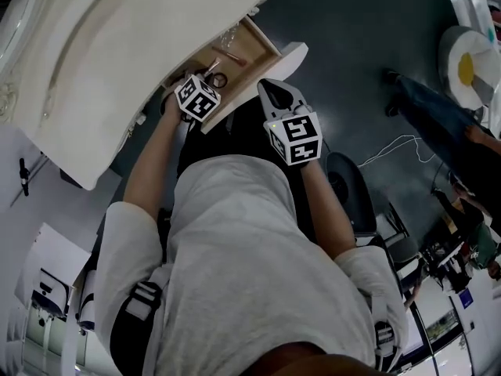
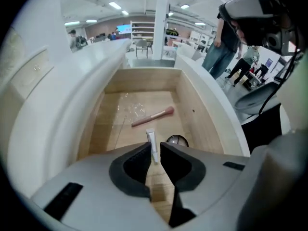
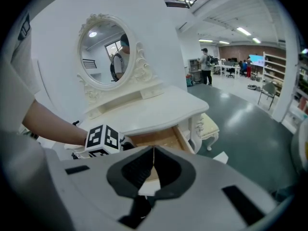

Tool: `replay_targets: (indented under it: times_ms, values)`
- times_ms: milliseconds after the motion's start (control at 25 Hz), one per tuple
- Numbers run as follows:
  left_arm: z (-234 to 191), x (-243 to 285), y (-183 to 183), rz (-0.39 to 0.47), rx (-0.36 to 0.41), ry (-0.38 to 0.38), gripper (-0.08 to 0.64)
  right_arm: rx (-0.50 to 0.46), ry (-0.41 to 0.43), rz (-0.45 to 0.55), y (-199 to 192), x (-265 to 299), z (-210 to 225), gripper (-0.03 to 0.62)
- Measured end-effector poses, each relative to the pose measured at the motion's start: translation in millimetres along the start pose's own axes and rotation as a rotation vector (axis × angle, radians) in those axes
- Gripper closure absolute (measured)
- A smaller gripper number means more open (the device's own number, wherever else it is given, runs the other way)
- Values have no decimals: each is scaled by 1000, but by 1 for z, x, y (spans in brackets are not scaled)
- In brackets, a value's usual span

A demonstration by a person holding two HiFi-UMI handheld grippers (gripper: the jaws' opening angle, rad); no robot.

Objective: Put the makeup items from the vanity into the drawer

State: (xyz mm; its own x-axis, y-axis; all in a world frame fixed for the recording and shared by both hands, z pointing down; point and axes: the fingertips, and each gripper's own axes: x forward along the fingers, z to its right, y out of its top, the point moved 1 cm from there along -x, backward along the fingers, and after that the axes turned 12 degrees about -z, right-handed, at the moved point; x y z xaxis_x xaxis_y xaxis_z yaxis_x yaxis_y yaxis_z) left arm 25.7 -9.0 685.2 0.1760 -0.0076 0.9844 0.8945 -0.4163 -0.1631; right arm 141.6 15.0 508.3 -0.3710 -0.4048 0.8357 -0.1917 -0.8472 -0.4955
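**Head view.** The left gripper (image 1: 203, 83) hangs steeply nose-down over the open, wood-lined drawer (image 1: 264, 36) of the white vanity (image 1: 117, 53). The right gripper (image 1: 272, 92) is held just outside the drawer's white front, so the left hand is the nearer of the two to the drawer's contents.

**Left gripper view.** The jaws stand slightly apart. A small white cosmetic tube (image 2: 152, 146) shows in the gap, against the left jaw's tip and with a sliver of wood visible between it and the right jaw. It is therefore not pinched, and it probably lies on the drawer floor near the front edge. Its long axis runs straight ahead of the gripper, toward the drawer's back edge. A pink-tipped makeup brush (image 2: 153, 117) lies slantwise across mid-floor beyond it. A round dark compact (image 2: 177, 140) sits just right of the tube, toward the right wall.

**Right gripper view.** The jaws are pressed together with nothing between them. They point over the drawer toward the surface below the oval mirror (image 3: 103, 57). No makeup item can be made out on that surface from here. If one remains, this free gripper is probably the better placed to fetch it.
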Motion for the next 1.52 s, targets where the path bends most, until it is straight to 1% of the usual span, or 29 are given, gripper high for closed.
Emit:
replay_targets:
  times_ms: [120,240,360,480,560,640,720,840,1040,1120,1240,1320,1400,1520]
  values:
    - [-4,-33,7,85,-50,74,526,-20,9,19,10,0,-7,577]
    - [-7,-83,18,241,-152,152,546,-50,26,38,24,-1,-20,577]
    - [-10,-132,31,380,-273,184,551,-91,39,73,44,-2,-30,577]
    - [-19,-178,35,492,-382,209,551,-125,50,133,68,-8,-44,577]
    - [-25,-206,32,566,-438,241,551,-144,64,171,80,-13,-56,577]
    - [-24,-232,31,650,-495,265,551,-170,87,179,85,-18,-66,577]
    - [-24,-255,30,711,-537,289,551,-198,114,184,91,-23,-77,577]
    - [-31,-279,26,754,-574,331,552,-237,149,243,112,-33,-93,577]
    - [-29,-304,13,808,-662,361,551,-295,179,342,135,-60,-118,577]
    - [-27,-318,13,843,-683,378,551,-313,186,375,141,-68,-125,577]
    - [-25,-333,13,886,-697,409,551,-322,192,416,145,-78,-133,577]
    - [-25,-340,14,909,-703,430,551,-332,178,437,148,-82,-135,577]
    - [-26,-345,15,922,-707,438,551,-346,164,447,151,-86,-136,578]
    - [-28,-348,19,927,-704,441,551,-352,165,450,154,-89,-134,578]
